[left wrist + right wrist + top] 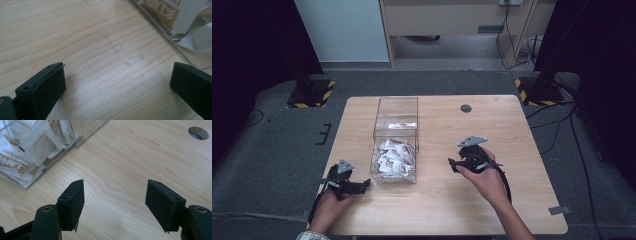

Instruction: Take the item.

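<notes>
A clear plastic box [396, 139] stands left of centre on the wooden table [492, 200], with several white and brown sachets [394, 157] heaped in its near half. My left gripper [362, 185] rests low at the table's front left, just short of the box's near left corner, open with bare wood between its jaws [117, 82]. The box's wall and sachets [180, 20] show at the upper right of the left gripper view. My right gripper [453, 165] is held right of the box, open and empty [115, 195]. Sachets [27, 152] behind the box wall appear at upper left there.
A round cable hole [466, 108] sits near the table's far edge [198, 133]. Two dark stand bases with yellow-black tape [309, 92] [537, 90] flank the table on the grey floor. Cables [557, 130] trail on the right.
</notes>
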